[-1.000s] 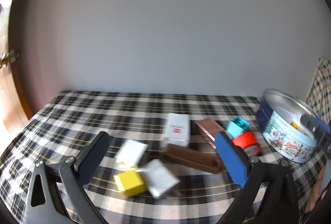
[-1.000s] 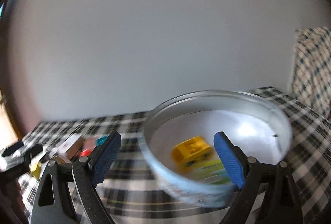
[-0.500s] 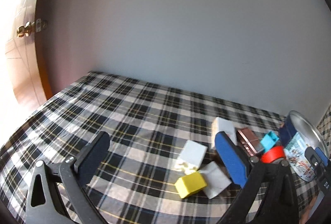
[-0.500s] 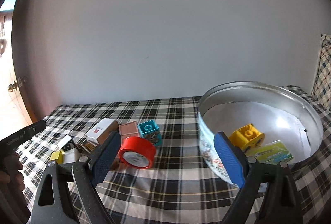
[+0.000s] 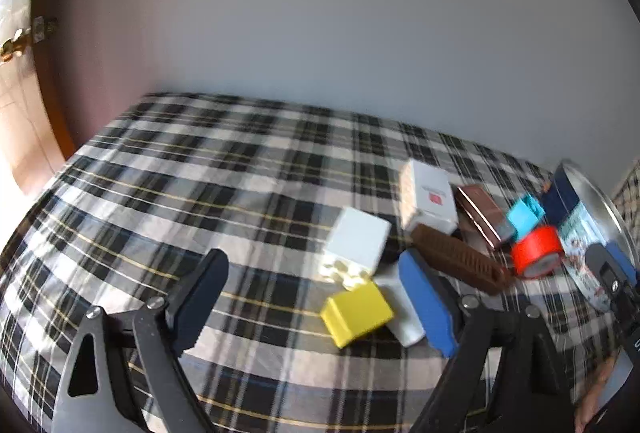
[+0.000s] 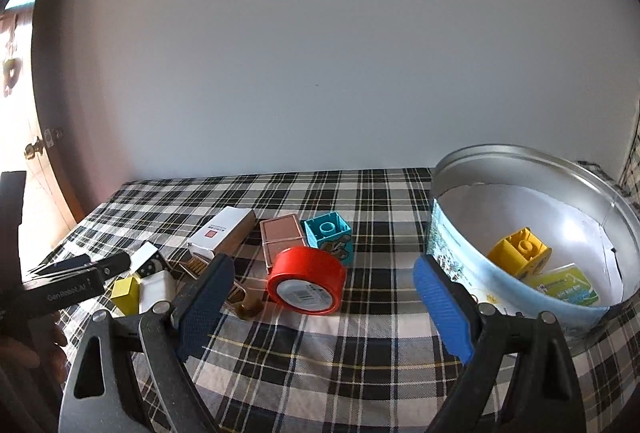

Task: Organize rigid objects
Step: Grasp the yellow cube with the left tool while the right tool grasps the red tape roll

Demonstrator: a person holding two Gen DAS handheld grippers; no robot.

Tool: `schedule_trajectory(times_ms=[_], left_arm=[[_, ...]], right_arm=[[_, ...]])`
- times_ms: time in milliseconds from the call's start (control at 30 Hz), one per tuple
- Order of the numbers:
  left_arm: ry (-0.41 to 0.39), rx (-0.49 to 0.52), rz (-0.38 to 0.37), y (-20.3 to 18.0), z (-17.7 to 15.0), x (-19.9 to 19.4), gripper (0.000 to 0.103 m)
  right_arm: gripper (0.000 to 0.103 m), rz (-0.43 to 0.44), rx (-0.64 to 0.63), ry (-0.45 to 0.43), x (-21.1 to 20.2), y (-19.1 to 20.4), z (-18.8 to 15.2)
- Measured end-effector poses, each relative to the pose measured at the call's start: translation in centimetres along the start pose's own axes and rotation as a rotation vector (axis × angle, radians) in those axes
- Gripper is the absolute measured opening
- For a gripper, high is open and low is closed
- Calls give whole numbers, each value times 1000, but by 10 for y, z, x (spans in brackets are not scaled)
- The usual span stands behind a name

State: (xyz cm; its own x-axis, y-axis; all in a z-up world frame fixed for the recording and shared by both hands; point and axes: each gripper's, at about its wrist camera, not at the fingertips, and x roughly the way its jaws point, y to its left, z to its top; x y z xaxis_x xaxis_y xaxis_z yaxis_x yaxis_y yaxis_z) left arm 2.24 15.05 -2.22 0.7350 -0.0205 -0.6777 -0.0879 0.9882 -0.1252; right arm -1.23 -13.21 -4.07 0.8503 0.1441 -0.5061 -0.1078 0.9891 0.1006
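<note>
So both grippers are spread wide and holding nothing. The left gripper (image 5: 316, 297) hangs over the plaid cloth (image 5: 208, 173) with a yellow block (image 5: 356, 307) sitting right between its fingers, closer to the blue pad at 3 o'clock. A white block (image 5: 358, 239) is just past the yellow one toward 12, studs facing the camera, and another white piece (image 5: 402, 307) is tucked against the yellow block's right side, partly behind the blue pad.

Further out toward 2 o'clock in the left view: a white box with a red logo (image 5: 430, 195), a long brown ridged bar (image 5: 460, 265) lying flat in front of it, and a copper-colored case (image 5: 484, 215). It's blurry there, so I can't say for sure what that case is.

The right gripper (image 6: 320, 303) has the red tape roll (image 6: 306, 281) sitting between its fingers on its side, label end facing the camera. Right behind it toward 12 is a teal block (image 6: 328, 235), touching or nearly touching the tape. The round metal tin (image 6: 532, 165) is off at 3 o'clock, with a yellow stud block (image 6: 520, 251) and a green card (image 6: 568, 287) lying inside it.
</note>
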Motion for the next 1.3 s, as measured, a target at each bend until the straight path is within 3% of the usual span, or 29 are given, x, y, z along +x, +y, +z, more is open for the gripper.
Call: schedule_trajectory(times_ms=[100,267,433,500,533,800,833,867,900,1167,1300], left_arm=[[36,43,35,-7,-4,6,88],[75,14,38,3,-6,10,87],[92,-8,2,12,-8,12,85],[109,10,-3,11,-9,15,53],[145,19,-11,11,-11,20,48],[141,26,-13,9,-11,17,49],[140,26,-13,9,-11,17,45],[138,24,-20,10,-11,16,31],[139,18,-37,13,-11,17,28],[134,8,-82,22,-9,18,28],[47,14,-119,19,-4,3,28]], right_arm=[[93,2,-6,2,0,1,0],[93,4,-2,19,3,0,1],[93,5,-2,29,5,-1,0],[93,4,0,41,7,-2,0],[93,4,3,45,8,-2,0],[93,6,24,52,8,-8,-1],[93,4,29,53,8,-8,-1],[93,2,35,53,8,-9,-1],[93,2,39,55,8,-10,-1],[93,2,68,69,8,-14,-1],[93,-5,83,85,9,-19,-2]])
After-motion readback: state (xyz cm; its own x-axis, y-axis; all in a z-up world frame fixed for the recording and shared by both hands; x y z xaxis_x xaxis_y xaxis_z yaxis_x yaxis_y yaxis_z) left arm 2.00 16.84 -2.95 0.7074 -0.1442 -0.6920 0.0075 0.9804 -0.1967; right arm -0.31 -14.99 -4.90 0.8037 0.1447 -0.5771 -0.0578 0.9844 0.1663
